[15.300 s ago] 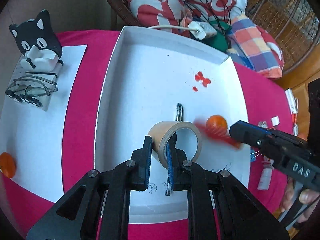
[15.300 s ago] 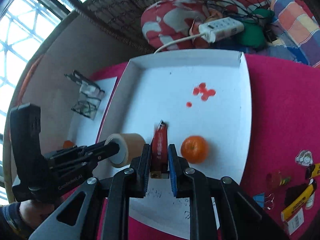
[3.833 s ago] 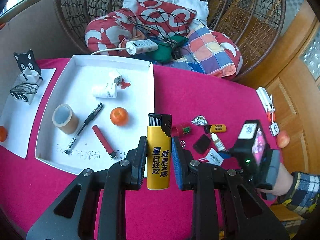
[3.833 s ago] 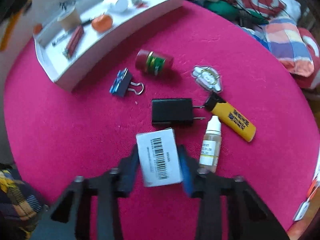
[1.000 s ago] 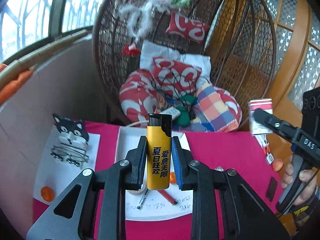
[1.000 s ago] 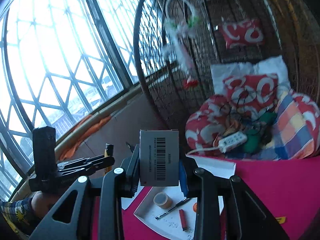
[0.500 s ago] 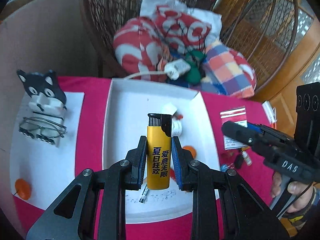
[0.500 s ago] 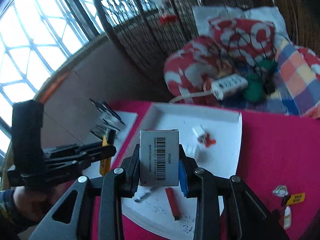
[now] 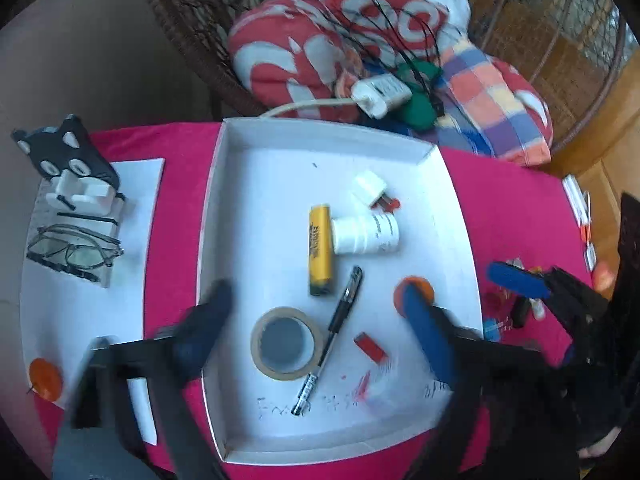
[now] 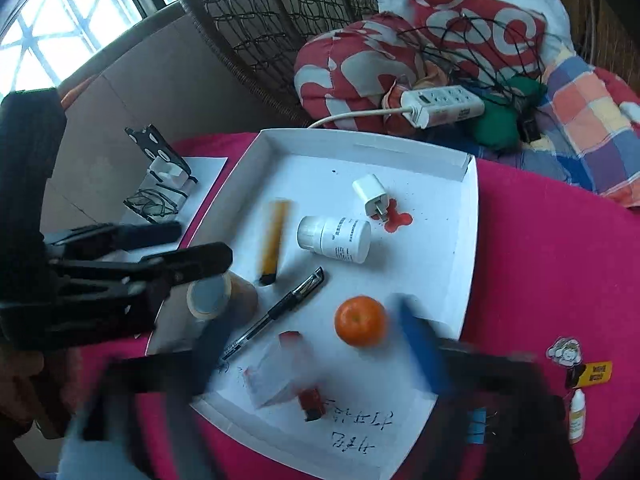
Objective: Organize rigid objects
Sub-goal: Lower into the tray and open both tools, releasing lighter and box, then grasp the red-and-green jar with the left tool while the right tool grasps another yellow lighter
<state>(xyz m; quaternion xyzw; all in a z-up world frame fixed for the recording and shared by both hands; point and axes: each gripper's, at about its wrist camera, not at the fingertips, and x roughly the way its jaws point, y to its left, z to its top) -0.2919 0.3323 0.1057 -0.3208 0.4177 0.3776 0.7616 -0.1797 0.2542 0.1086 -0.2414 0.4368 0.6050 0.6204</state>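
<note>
Left wrist view showed the left hand-held gripper [image 9: 316, 312], jaws just sprung wide apart and empty, above the shallow white cardboard tray [image 9: 208, 216] on the pink-covered table [image 9: 516, 216]. The yellow plastic lighter [image 9: 320, 250] lay flat in the tray, touching the white pill bottle [image 9: 366, 234]. The right hand-held gripper [image 10: 316, 344] had likewise just opened; the blurred white barcoded box [image 10: 276, 376] lay between its jaws on the tray floor, ungripped.

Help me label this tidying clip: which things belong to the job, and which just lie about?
Job: white tray, yellow lighter, pill bottle, pen, tape roll, white charger, tangerine.
Lying about: glasses, power strip, cushions.
</note>
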